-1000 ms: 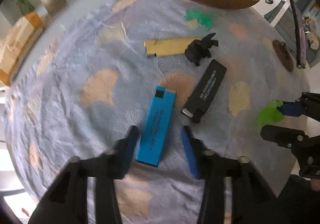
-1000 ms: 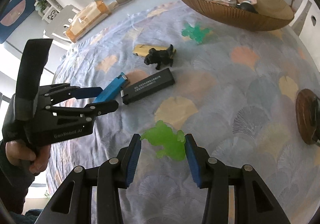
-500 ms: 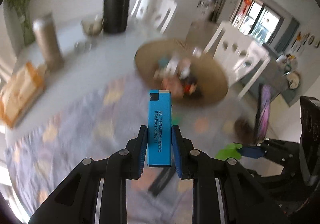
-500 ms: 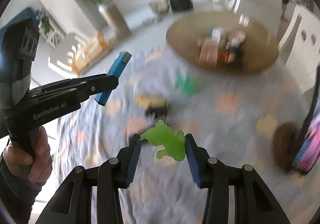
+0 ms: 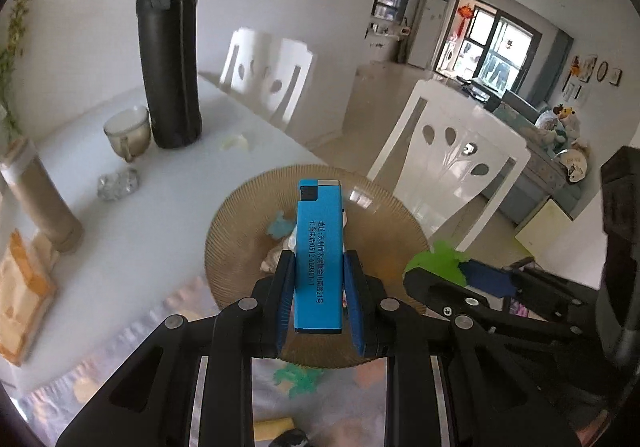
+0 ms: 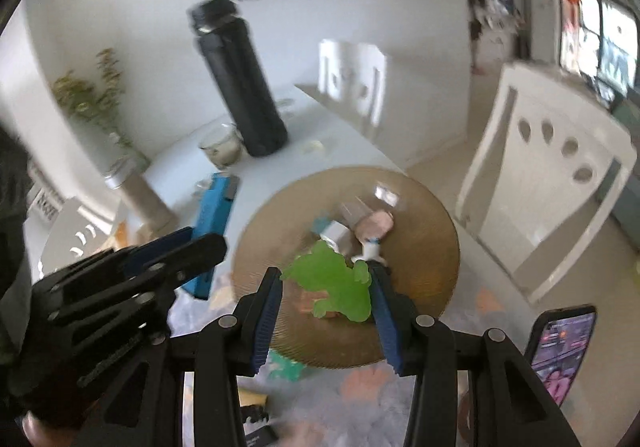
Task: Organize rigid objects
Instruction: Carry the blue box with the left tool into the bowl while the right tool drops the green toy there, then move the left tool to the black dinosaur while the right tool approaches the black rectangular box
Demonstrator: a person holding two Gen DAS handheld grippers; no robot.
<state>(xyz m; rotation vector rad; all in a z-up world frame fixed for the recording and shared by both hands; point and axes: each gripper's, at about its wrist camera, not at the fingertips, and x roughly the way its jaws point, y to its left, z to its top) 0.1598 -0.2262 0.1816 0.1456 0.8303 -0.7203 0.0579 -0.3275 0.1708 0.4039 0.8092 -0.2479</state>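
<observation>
**Both grippers lifted, each carrying an item toward the bowl**

The flat blue rectangular lighter (image 5: 319,255) stands upright between the pads of the left gripper (image 5: 319,297), clamped tight. A second ago it lay on the patterned cloth between open jaws; now it is off the table and ahead of it, beyond the fingertips, sits the ribbed amber-brown bowl (image 5: 236,215). The translucent green animal-shaped toy (image 6: 334,287) is pinched in the right gripper (image 6: 326,297), likewise raised from the cloth and held just in front of the same bowl (image 6: 436,231). That suggests both pickups are done and dropping into the bowl comes next.

Black Chinese print with a phone number runs along the lighter's face; too small to read with certainty. Below the grippers, a teal toy (image 5: 298,377) and a yellow lighter (image 5: 272,427) remain on the cloth.
</observation>
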